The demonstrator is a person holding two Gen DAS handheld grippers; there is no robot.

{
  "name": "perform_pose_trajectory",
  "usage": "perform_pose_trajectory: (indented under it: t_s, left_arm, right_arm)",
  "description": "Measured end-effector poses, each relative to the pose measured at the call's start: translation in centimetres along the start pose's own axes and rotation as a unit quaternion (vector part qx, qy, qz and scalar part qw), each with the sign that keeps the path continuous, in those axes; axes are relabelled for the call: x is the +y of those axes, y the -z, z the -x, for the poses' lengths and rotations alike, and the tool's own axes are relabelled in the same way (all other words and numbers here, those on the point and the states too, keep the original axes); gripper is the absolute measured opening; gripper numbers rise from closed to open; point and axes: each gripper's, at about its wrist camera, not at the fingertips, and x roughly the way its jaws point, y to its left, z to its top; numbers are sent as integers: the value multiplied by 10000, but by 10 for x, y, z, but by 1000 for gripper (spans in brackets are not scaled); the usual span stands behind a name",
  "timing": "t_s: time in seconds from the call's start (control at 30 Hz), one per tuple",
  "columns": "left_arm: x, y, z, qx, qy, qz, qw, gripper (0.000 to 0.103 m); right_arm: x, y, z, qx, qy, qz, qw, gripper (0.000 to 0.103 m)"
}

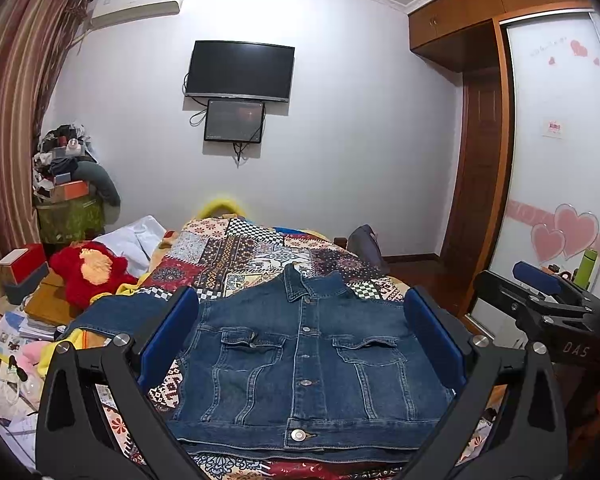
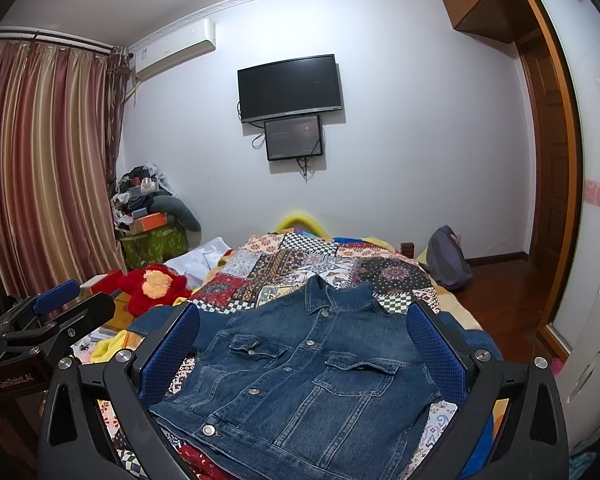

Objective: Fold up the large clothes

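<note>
The denim jacket [image 1: 304, 356] lies flat just ahead of your left gripper [image 1: 300, 344] and right gripper [image 2: 300, 356], collar pointing away; both are spread wide, holding nothing.

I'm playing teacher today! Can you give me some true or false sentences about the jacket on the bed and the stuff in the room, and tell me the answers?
1. The denim jacket lies front side up, buttoned. True.
2. The left hand-held gripper is squeezing the jacket. False: its fingers are spread wide, holding nothing.
3. The TV on the wall is showing a cartoon. False: its screen is dark.
4. A red plush toy lies beside the bed. True.
5. The right hand-held gripper is open. True.
6. The jacket lies on a plain white sheet. False: it lies on a colourful patchwork quilt.
</note>
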Motion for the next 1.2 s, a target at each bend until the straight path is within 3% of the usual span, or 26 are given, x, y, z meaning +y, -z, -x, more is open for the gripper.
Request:
perform_pose_trajectory:
  t_s: [1.2]
  left_arm:
    - [-6, -3, -4, 10, 61, -1, 10000, 103]
  right_arm:
    - [-5, -2, -3, 5, 25, -2, 10000, 103]
